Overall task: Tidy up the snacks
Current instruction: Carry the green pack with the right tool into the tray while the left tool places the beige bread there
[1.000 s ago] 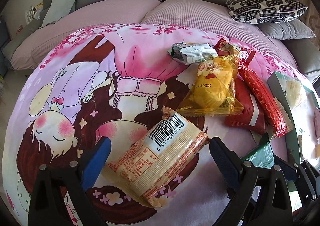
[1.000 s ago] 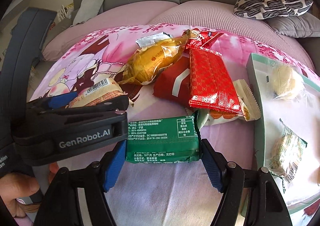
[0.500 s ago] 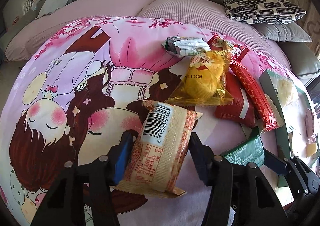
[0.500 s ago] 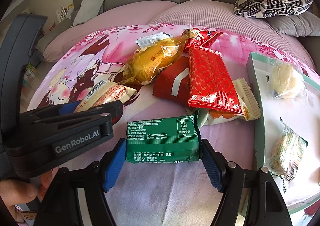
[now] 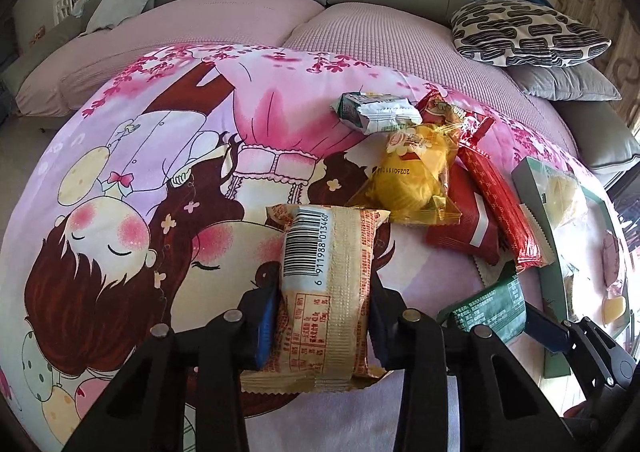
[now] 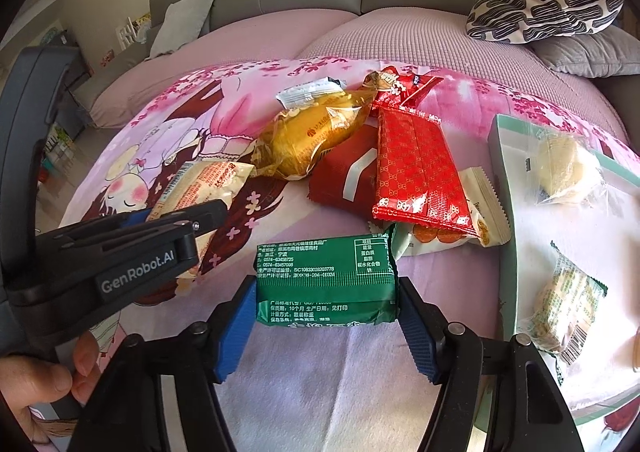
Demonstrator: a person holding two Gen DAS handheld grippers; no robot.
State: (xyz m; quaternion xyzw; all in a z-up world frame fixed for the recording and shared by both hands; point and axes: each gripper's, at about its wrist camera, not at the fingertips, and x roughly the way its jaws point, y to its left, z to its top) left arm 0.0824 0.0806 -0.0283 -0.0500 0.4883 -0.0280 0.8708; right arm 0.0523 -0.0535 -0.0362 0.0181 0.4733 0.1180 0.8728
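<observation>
Item one: your left gripper (image 5: 322, 326), jaws just closed, pinches the beige crinkled barcode-printed snack packet (image 5: 326, 288) on the pink cartoon-print blanket (image 5: 160, 180).

Item two: your right gripper (image 6: 326, 326), jaws just narrowed, has blue pads against both ends of the dark green foil snack block (image 6: 326, 280).

Item three: the pale green-rimmed tray (image 6: 506, 212), far right, holds wrapped snacks.

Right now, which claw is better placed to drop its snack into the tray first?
The right claw. It grips the green packet right beside the tray, while the left claw, gripping the beige barcode packet, sits farther away.
</observation>
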